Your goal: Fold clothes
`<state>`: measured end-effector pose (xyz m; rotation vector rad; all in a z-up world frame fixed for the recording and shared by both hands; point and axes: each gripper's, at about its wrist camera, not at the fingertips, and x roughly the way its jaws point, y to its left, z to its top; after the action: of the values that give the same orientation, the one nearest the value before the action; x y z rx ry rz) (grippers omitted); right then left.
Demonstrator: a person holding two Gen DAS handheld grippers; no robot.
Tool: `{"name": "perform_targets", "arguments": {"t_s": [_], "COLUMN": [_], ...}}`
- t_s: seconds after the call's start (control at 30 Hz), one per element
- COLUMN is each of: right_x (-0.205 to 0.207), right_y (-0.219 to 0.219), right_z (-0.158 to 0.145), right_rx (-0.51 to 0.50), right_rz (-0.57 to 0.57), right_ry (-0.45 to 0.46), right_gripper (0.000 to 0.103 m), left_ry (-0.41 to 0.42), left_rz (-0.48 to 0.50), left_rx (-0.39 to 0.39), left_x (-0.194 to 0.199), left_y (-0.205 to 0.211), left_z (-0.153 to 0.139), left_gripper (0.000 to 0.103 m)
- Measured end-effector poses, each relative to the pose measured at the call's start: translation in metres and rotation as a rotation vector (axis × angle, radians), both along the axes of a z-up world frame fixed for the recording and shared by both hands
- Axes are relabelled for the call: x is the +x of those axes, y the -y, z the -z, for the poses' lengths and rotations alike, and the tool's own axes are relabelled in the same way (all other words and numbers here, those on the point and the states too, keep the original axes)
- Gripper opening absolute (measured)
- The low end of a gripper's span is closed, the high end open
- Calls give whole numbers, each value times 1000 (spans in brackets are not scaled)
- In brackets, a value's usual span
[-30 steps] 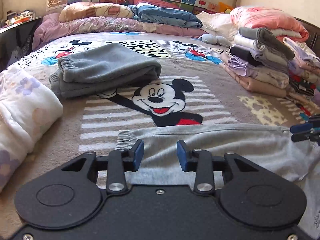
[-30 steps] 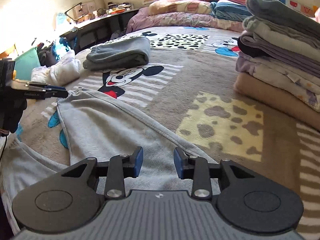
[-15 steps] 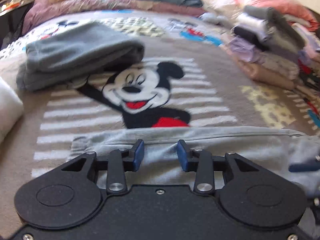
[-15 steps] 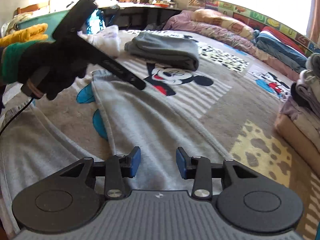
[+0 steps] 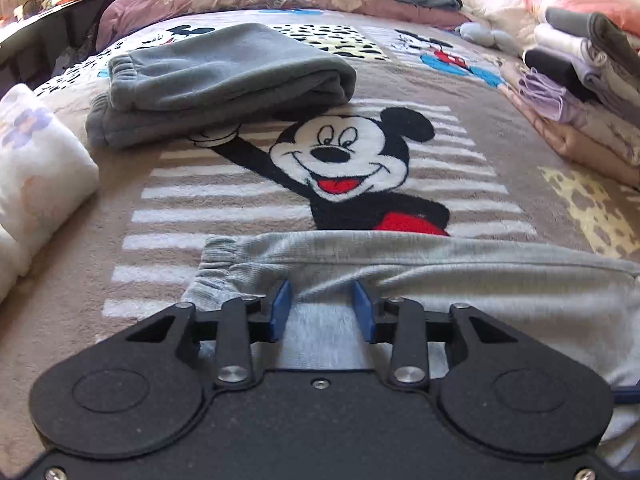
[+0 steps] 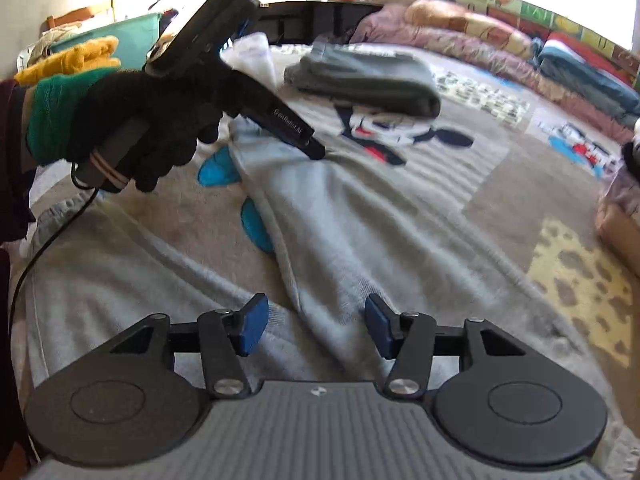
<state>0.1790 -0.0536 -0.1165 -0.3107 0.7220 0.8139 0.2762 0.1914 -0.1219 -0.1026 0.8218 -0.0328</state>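
Landmark: the Mickey Mouse figure (image 5: 352, 168) woven into the blanket (image 5: 120, 184) on the bed; every place below is told from it.
White floral bundle (image 5: 36, 168): far to the left of Mickey, at the blanket's edge; rolled or folded (I cannot tell which).
Folded dark grey garment (image 5: 224, 80): up and to the left of Mickey, its lower edge over his raised glove; lying flat and doubled over.
Light grey sweatpants (image 5: 400, 268): just below Mickey, spread flat across the blanket; the cuffed leg end lies left of his torso and the cloth covers his lower body.
Left gripper (image 5: 322, 310): below Mickey, over the near edge of the sweatpants; blue pads partly apart with grey cloth seen between them, though whether they pinch it I cannot tell.
Gloved hand (image 6: 136, 132): in the right wrist view, black glove around the left gripper's handle; a green and yellow cuff behind it.
Right gripper (image 6: 314, 328): low over the sweatpants, well below Mickey; jaws opening, pads clear of the cloth, a ridge of fabric lying between them.
Stack of folded clothes (image 5: 580, 92): to the right of Mickey, along the bed's edge.
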Motion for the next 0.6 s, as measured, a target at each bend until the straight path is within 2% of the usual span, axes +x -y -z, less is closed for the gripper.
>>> {"name": "perform_targets", "arguments": {"t_s": [0.03,0.2,0.27,0.33,0.47,0.53,0.6], "right_x": [-1,-45,-65,-81,-105,-114,-120], "right_y": [-1,29,50,73,117,132,139], "right_z": [4,-22,-23,-20,-13,-9,-5], "right_rx": [-2,92,113,145,228,251,251], "right_rz": [9,15,42,98,227,268,279], "right_ry": [-1,64,55,35,-13,-33,-45], "right_gripper": [54,53,53,53,53,53,54], "left_ry": [23,145,167,170,161,149,142], "left_rz": [7,56,85,104,146,189,227], "left_rx": [-3,-6,-24,-39,-138,-153,-119], "left_x": [-10,-65,-92,-118,-171,-187,-194], "left_y": [2,12,23,35,66,85,106], "left_z": [-8,-52,-58,-56,-39,-29,-21], "left_gripper": [35,35,35,35,35,35,35]}}
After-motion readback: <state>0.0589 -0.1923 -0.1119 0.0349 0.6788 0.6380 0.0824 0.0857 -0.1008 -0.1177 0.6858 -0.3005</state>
